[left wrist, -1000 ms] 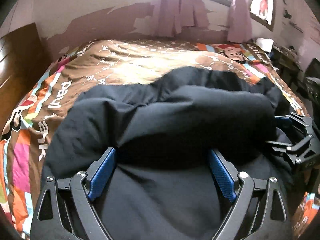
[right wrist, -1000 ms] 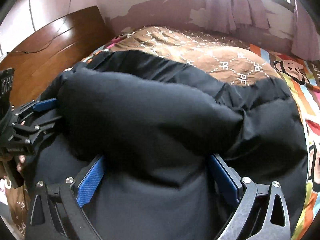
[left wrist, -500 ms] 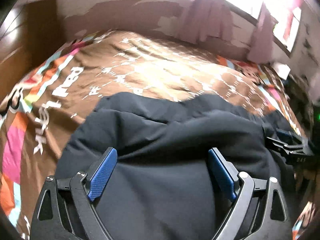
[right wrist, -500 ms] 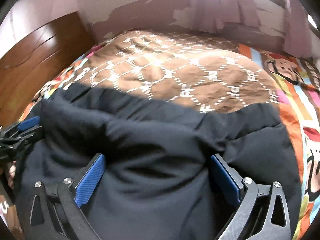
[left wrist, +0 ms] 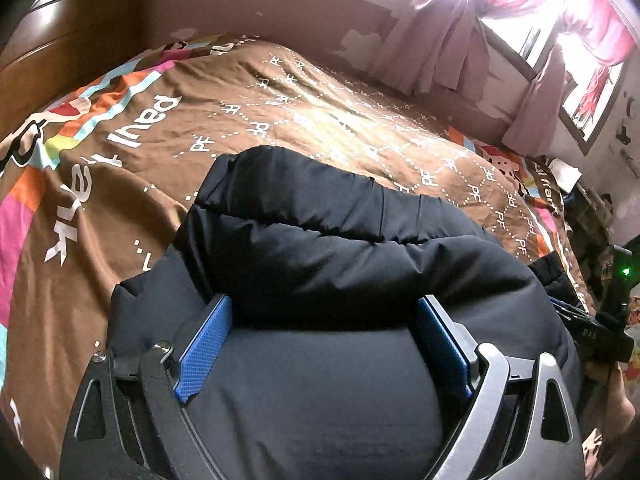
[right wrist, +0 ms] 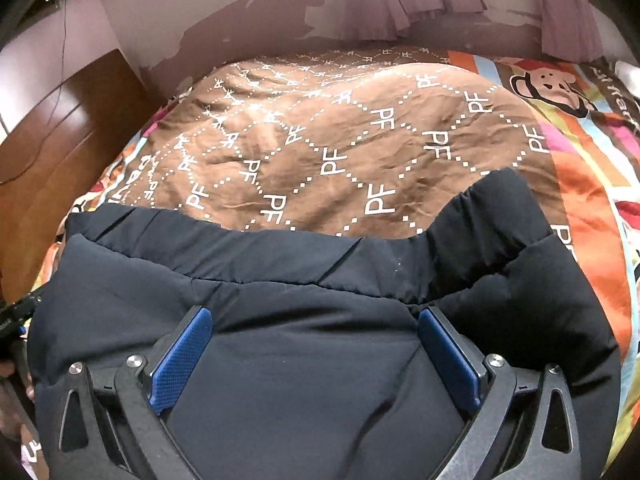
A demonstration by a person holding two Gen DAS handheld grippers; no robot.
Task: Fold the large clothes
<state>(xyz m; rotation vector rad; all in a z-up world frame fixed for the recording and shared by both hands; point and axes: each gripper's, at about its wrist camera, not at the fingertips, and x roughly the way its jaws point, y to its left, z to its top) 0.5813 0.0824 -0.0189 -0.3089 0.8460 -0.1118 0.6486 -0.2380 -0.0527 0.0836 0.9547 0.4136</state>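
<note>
A large black padded jacket (left wrist: 340, 248) lies bunched on the bed, near its front edge; it also fills the lower half of the right wrist view (right wrist: 304, 312). My left gripper (left wrist: 320, 328) has its blue pads (left wrist: 204, 344) wide apart, with a thick roll of jacket bulging between them. My right gripper (right wrist: 316, 340) is likewise wide open, with the jacket's fabric lying between its blue pads (right wrist: 180, 356). The right gripper also shows at the right edge of the left wrist view (left wrist: 600, 332).
The bed is covered by a brown quilt (right wrist: 340, 140) with white "PF" lettering and a bright cartoon border (right wrist: 552, 84). A wooden headboard (right wrist: 52, 136) stands at the left. Pink curtains (left wrist: 444, 44) hang on the far wall. Clutter (left wrist: 592, 208) stands beside the bed's right side.
The raised bulk of the jacket has come down toward the bed's near edge and now lies lower and flatter, so more quilt shows beyond it. Both grippers have stayed wide open.
</note>
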